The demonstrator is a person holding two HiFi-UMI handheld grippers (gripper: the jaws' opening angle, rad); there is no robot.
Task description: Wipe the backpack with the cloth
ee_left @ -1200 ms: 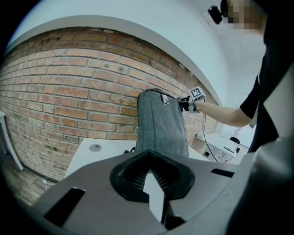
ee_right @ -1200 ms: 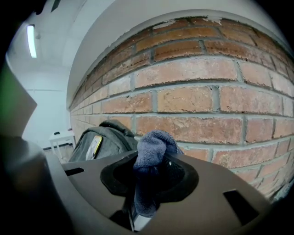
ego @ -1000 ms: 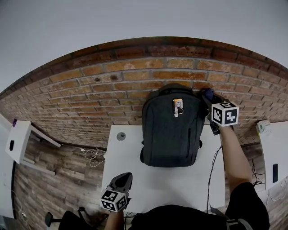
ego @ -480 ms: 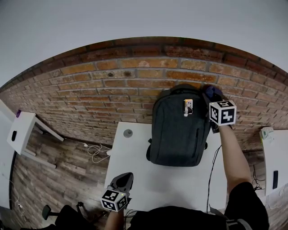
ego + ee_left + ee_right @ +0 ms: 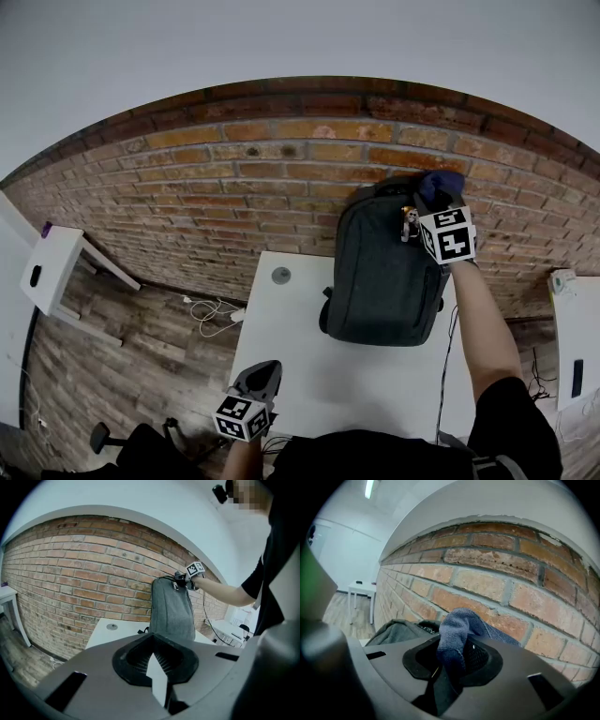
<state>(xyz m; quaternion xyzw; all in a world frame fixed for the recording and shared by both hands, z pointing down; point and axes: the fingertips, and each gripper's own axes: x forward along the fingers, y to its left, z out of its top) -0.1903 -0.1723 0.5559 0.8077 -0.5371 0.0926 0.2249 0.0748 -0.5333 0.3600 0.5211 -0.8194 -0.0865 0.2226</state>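
cloth, blue and nappy, is pinched between the closed jaws of the right tool, its free end bunched and flopping forward past the tips. it looks soft and light, so it should fold and drag rather than push. a hold close to the wad, like this one, should let the tool press it flat.

just below and ahead of the tool is the top of the backpack, by the carry handle. whether the cloth touches the fabric i cannot tell. right beyond the tool runs the brick wall, very near.

the backpack stands upright on the tabletop against that wall. its grey woven fabric looks padded and yielding, likely to dent or shift under a firm stroke, so steadying it at a side or the handle seems wise. a small tag hangs on its front, just beside the tool.

the left tool is well apart, back toward the person, jaws together on nothing.
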